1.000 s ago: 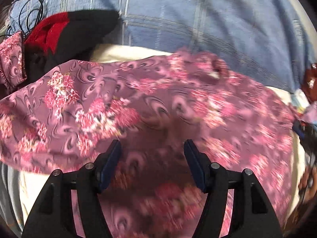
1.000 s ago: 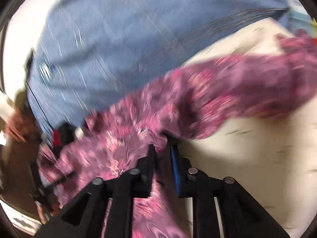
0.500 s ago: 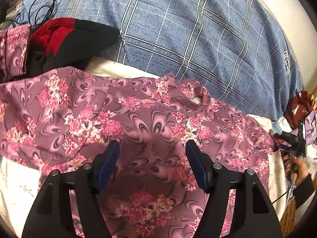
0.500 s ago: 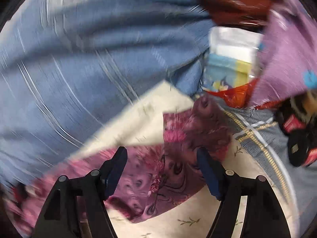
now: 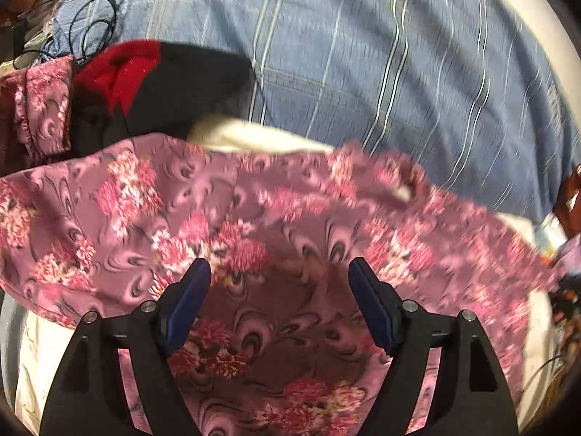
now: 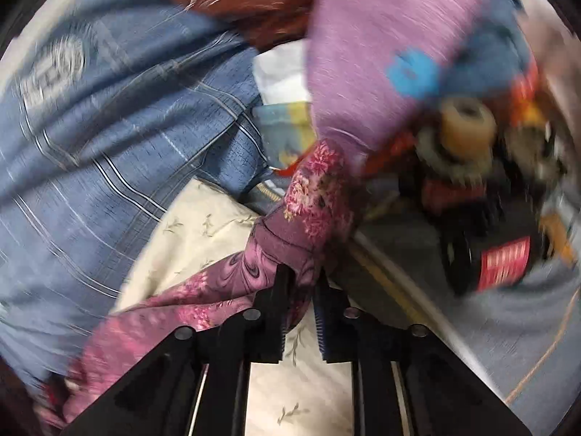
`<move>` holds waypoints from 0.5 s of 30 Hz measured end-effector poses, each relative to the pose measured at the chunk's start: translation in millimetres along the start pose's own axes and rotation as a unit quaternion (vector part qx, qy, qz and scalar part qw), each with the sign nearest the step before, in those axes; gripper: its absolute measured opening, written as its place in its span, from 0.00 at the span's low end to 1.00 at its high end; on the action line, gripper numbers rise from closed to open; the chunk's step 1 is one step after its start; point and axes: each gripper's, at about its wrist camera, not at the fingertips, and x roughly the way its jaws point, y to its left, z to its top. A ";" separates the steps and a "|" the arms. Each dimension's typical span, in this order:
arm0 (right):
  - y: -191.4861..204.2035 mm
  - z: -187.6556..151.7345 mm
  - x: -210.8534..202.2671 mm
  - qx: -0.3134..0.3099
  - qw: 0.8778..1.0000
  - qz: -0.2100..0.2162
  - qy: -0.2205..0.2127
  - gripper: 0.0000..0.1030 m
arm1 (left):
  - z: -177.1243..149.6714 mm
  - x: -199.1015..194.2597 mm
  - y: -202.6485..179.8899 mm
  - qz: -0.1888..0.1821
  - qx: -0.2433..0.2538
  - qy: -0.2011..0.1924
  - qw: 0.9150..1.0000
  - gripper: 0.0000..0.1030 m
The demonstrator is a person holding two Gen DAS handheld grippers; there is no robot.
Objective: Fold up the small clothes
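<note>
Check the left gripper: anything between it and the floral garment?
Nothing visible. The left gripper hangs open directly over the pink floral garment, its jaws having just widened, with only bare fabric between them. The right gripper has just closed on a bunched end of it.

Nothing was really readable here. The blue checked blanket (image 6: pixel 109 152) had a round crest, but blur ate the letters, and the red label (image 6: pixel 503 263) on a dark thing was smeared too.
</note>
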 end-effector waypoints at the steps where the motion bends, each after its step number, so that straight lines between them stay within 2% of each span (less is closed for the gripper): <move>1: -7.7 0.0 -4.3 0.026 0.999 0.031 -0.005 0.44 | -0.6 1.3 -1.8 -0.001 0.002 0.000 1.000 0.76; 3: -12.2 5.3 -4.0 0.050 0.998 0.048 -0.014 0.63 | -0.3 1.3 -5.5 -0.004 0.006 -0.005 1.000 0.76; 8: -8.1 18.3 15.9 0.056 0.998 0.005 -0.014 0.63 | -1.4 4.6 -5.4 -0.001 0.009 -0.003 1.000 0.76; 9: -6.8 18.3 22.9 0.056 0.998 0.001 -0.014 0.60 | -1.5 6.7 -4.2 -0.001 0.007 -0.001 1.000 0.76; 11: 5.3 20.0 28.6 0.040 0.999 -0.006 -0.012 0.23 | -1.7 7.2 -2.4 -0.002 0.004 -0.001 1.000 0.76; 12: 15.8 22.6 26.3 0.020 1.000 -0.011 -0.021 0.11 | -0.9 8.0 -2.4 -0.003 0.002 -0.003 1.000 0.76; 15: 60.5 23.3 -3.0 -0.066 0.994 0.002 -0.084 0.10 | 1.2 7.4 0.1 -0.012 -0.007 -0.006 1.000 0.76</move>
